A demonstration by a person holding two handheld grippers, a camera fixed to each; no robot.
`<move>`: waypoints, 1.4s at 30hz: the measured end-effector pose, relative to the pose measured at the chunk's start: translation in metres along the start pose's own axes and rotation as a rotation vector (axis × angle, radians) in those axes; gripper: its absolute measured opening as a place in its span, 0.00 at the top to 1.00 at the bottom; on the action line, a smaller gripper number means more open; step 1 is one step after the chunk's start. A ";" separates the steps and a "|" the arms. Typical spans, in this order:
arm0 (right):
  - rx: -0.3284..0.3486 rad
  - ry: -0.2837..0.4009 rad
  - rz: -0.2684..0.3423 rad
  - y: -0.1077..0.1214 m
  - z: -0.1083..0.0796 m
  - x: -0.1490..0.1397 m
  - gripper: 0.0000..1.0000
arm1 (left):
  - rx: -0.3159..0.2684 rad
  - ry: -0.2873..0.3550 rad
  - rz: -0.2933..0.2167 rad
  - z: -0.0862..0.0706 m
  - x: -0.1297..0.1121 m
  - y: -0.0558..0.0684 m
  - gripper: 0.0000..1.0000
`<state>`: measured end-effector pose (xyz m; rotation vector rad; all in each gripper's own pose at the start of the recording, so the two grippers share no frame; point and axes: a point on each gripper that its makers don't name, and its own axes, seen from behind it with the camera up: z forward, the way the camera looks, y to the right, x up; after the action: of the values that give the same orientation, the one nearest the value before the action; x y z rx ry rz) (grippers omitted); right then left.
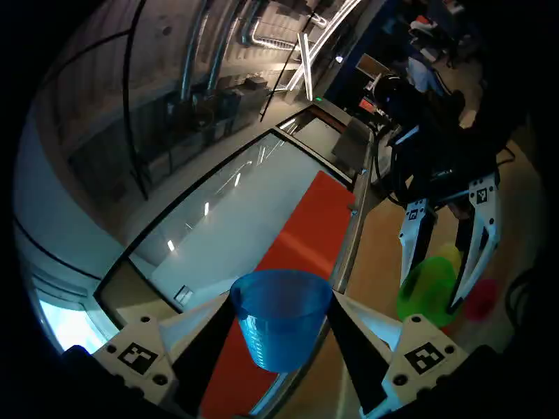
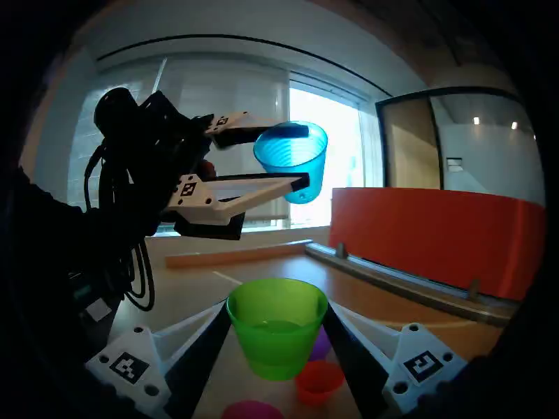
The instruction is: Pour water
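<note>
Left tool [image 1: 281, 307] is clenching on a blue cup [image 1: 281, 318], one finger pressing each side of the wall. Right tool [image 2: 277, 311] is gripping a green cup [image 2: 277, 335] the same way, mouth facing up.

Key relation: from the right tool, the blue cup is sitting ahead and higher, slightly off to one side, well apart from the green rim. From the left tool, the green cup is lying off to the right and farther out. The blue cup's long axis is leaning, with its mouth tipping toward the right tool. The green cup is standing close to upright.

Contents: no stream is running between the cups. The blue cup's inside is reading as plain blue; whether it is carrying water I cannot tell. Low in the green cup a paler disc is showing, either a shallow level of water or the cup's floor.

Judging from this, the pour is not yet under way. The blue lip is needing to come over the green mouth before any further tipping, otherwise water is likely going onto the bench [image 2: 391, 293].

Under the right tool, an orange cup [image 2: 318, 380], a purple cup [image 2: 323, 343] and a pink cup [image 2: 251, 410] are sitting on the bench. A red panel [image 2: 433, 237] is standing beyond, to its right.
</note>
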<state>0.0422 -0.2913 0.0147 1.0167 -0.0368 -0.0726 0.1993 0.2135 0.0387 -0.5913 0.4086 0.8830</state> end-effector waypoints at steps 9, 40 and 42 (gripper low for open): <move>0.000 0.001 -0.004 -0.003 -0.001 0.003 0.09 | -0.020 -0.002 -0.219 -0.005 -0.013 0.001 0.13; -0.028 -0.070 -0.003 0.006 -0.013 -0.006 0.09 | -0.078 -0.085 -0.711 -0.018 -0.071 0.023 0.13; -0.033 -0.079 0.000 0.009 -0.016 -0.008 0.09 | -0.082 -0.109 -0.723 -0.019 -0.080 0.029 0.13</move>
<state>0.0355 -0.2722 0.0137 0.9802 -0.1077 -0.1131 0.1285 0.1683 0.0603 -0.6978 0.0411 0.2352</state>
